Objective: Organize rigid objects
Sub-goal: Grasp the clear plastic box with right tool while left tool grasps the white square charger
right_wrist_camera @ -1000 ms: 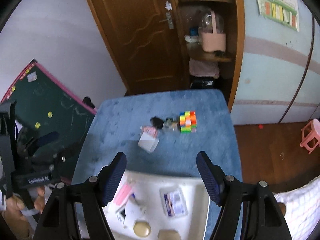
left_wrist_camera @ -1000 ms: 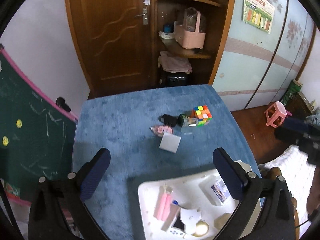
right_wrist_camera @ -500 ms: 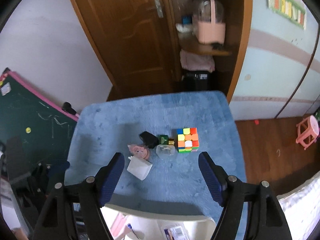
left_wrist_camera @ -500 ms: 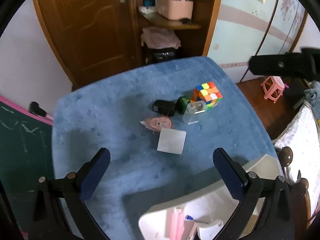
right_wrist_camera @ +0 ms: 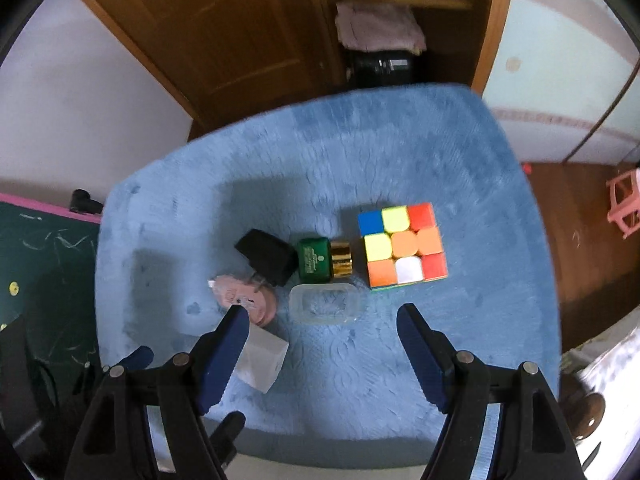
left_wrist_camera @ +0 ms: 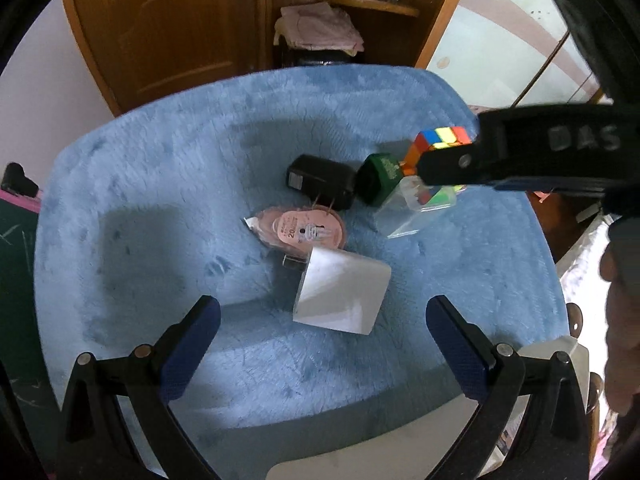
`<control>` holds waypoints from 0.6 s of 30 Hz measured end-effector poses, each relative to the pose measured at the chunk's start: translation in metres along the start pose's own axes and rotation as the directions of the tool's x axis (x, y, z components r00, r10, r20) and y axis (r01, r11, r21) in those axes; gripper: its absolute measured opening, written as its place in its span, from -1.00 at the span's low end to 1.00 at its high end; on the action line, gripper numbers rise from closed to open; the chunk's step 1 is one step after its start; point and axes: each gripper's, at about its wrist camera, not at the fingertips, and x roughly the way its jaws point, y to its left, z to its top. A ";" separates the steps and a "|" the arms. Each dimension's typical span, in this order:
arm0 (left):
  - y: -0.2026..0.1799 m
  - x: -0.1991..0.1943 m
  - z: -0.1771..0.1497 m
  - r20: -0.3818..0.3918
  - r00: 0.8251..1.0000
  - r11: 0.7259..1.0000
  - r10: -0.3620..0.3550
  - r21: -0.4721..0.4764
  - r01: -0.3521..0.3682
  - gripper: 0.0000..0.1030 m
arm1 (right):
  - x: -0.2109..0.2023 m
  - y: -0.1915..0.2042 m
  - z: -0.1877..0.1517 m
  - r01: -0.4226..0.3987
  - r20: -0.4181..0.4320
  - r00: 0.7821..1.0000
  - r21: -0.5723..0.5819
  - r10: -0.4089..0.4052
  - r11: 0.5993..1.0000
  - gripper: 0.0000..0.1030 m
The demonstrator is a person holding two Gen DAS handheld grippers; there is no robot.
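Rubik's cube [right_wrist_camera: 402, 245] sits on the blue-covered counter [right_wrist_camera: 460, 152], ahead of the right tool [right_wrist_camera: 322, 354] and toward its right finger, top face squarely up. In the left wrist view the right tool's black body hides most of it. Just left of it lies a green bottle [right_wrist_camera: 314, 260], long axis level, gold cap [right_wrist_camera: 341, 259] pointing at the cube. A clear box [right_wrist_camera: 324, 304], seemingly empty, lies straight ahead between the right tool's wide, empty fingers. The left tool [left_wrist_camera: 320, 354], also wide and empty, hangs just short of a white block [left_wrist_camera: 340, 292]; beyond it lie a pink tape dispenser [left_wrist_camera: 302, 232] and a black charger [left_wrist_camera: 320, 180]. A white tray [left_wrist_camera: 576, 354] is cut off at the edge.
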 end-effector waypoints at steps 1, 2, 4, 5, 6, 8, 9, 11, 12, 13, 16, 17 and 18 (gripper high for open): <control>0.002 0.003 -0.001 -0.005 1.000 1.000 -0.004 -0.009 0.004 0.98 | 0.011 -0.001 0.001 0.004 -0.019 1.000 0.009 -0.004 1.000 0.50; 0.004 0.006 -0.001 -0.011 1.000 1.000 -0.008 -0.016 0.008 0.98 | 0.015 0.000 0.001 0.007 -0.029 1.000 0.012 -0.007 1.000 0.50; 0.008 0.010 -0.003 -0.025 1.000 1.000 -0.009 -0.028 0.008 0.98 | 0.028 0.001 0.001 0.006 -0.052 0.999 0.014 -0.006 1.000 0.50; 0.009 0.013 -0.003 -0.032 0.999 0.999 -0.013 -0.034 0.011 0.98 | 0.033 0.002 0.001 0.010 -0.061 0.998 0.012 -0.009 1.000 0.50; 0.010 0.014 -0.003 -0.035 0.999 0.999 -0.015 -0.038 0.013 0.98 | 0.036 0.003 0.001 0.015 -0.068 0.998 0.012 -0.015 1.000 0.50; 0.011 0.017 -0.004 -0.041 0.999 0.999 -0.020 -0.042 0.018 0.98 | 0.045 0.004 0.002 0.031 -0.085 0.996 0.016 -0.029 0.999 0.50; 0.011 0.018 -0.004 -0.042 0.999 0.999 -0.021 -0.041 0.019 0.98 | 0.049 0.004 0.002 0.033 -0.093 0.995 0.023 -0.031 0.999 0.50; 0.011 0.020 -0.004 -0.046 0.999 0.999 -0.023 -0.037 0.021 0.98 | 0.055 0.003 0.004 0.039 -0.104 0.994 0.033 -0.036 0.999 0.42; 0.011 0.021 -0.004 -0.050 0.998 0.999 -0.025 -0.036 0.024 0.98 | 0.057 0.003 0.005 0.043 -0.111 0.993 0.037 -0.039 0.998 0.37; 0.010 0.022 -0.004 -0.054 0.998 0.999 -0.027 -0.035 0.025 0.98 | 0.061 0.003 0.006 0.049 -0.125 0.991 0.038 -0.044 0.998 0.30; 0.007 0.025 -0.001 -0.064 0.997 0.999 -0.030 -0.035 0.028 0.98 | 0.070 0.003 0.006 0.062 -0.155 0.986 0.037 -0.055 0.997 0.04; 0.006 0.027 0.000 -0.068 0.997 0.999 -0.031 -0.035 0.028 0.98 | 0.073 0.002 0.006 0.064 -0.163 0.985 0.038 -0.057 0.997 0.04; 0.005 0.028 0.001 -0.073 0.997 0.999 -0.030 -0.034 0.028 0.98 | 0.073 0.002 0.006 0.063 -0.157 0.986 0.038 -0.056 0.997 0.03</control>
